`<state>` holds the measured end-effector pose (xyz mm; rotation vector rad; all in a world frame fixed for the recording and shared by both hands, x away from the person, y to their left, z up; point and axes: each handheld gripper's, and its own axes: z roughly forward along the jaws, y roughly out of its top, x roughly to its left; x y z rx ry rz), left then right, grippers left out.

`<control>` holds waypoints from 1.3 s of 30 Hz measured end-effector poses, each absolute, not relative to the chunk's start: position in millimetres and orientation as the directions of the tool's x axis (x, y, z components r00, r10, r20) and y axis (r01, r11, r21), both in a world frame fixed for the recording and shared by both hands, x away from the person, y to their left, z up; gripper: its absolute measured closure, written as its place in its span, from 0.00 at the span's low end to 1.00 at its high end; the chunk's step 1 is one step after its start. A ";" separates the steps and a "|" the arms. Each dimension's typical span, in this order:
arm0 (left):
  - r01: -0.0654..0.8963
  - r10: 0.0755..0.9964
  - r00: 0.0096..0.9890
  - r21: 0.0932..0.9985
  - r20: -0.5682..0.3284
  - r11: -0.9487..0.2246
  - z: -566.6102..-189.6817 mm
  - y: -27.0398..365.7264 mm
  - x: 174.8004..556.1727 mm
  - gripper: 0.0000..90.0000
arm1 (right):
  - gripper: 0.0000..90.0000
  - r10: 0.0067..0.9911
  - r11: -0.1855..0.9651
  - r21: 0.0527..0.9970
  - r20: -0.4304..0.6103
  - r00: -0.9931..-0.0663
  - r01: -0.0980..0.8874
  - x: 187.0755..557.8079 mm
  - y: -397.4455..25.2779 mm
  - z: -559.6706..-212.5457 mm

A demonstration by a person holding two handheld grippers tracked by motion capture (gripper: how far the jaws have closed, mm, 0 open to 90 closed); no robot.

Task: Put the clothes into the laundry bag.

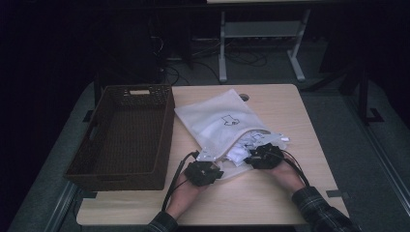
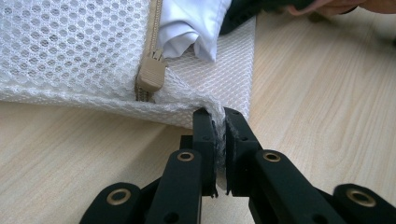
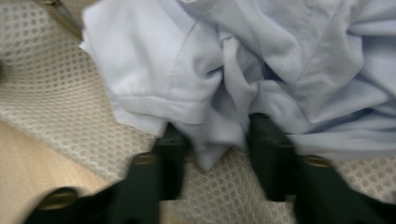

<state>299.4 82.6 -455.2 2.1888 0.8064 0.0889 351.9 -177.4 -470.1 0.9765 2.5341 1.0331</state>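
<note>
A white mesh laundry bag (image 1: 220,121) lies on the table with its zip mouth toward me. A crumpled white garment (image 1: 249,144) spills out of it. My left gripper (image 1: 205,172) is shut on the bag's near edge (image 2: 219,122), just right of the beige zip pull (image 2: 151,74). The garment (image 2: 194,23) lies beyond the pull. My right gripper (image 1: 264,155) is at the bag's mouth. In the right gripper view it (image 3: 217,144) stands open, its jaws on either side of a fold of the pale garment (image 3: 261,56), which rests on the mesh (image 3: 56,98). That view is blurred.
A dark brown wicker basket (image 1: 167,140) stands at the left of the wooden table (image 1: 270,193), close beside the bag. Bare tabletop lies in front of the grippers and to the right. Desk legs and cables stand on the floor beyond.
</note>
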 end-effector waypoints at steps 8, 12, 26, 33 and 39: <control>0.519 0.575 0.797 0.698 -0.186 -0.493 -454.8 82.7 299.4 0.94 | 0.94 0.659 0.498 0.712 0.061 -0.749 0.496 351.7 -173.3 -466.3; 0.521 0.578 0.794 0.700 -0.188 -0.489 -454.3 82.7 299.1 0.94 | 0.94 0.644 0.488 0.730 0.068 -0.762 0.478 351.7 -166.4 -459.3; 0.519 0.577 0.796 0.699 -0.185 -0.491 -453.5 82.6 298.5 0.94 | 0.94 0.655 0.463 0.759 0.055 -0.754 0.458 363.5 -155.1 -449.0; 0.522 0.577 0.794 0.702 -0.193 -0.484 -452.7 83.1 297.9 0.94 | 0.94 0.670 0.443 0.778 0.043 -0.741 0.446 376.8 -147.1 -445.3; 0.520 0.574 0.796 0.702 -0.192 -0.487 -452.0 83.5 297.8 0.94 | 0.94 0.681 0.432 0.788 0.033 -0.731 0.439 386.9 -138.6 -447.0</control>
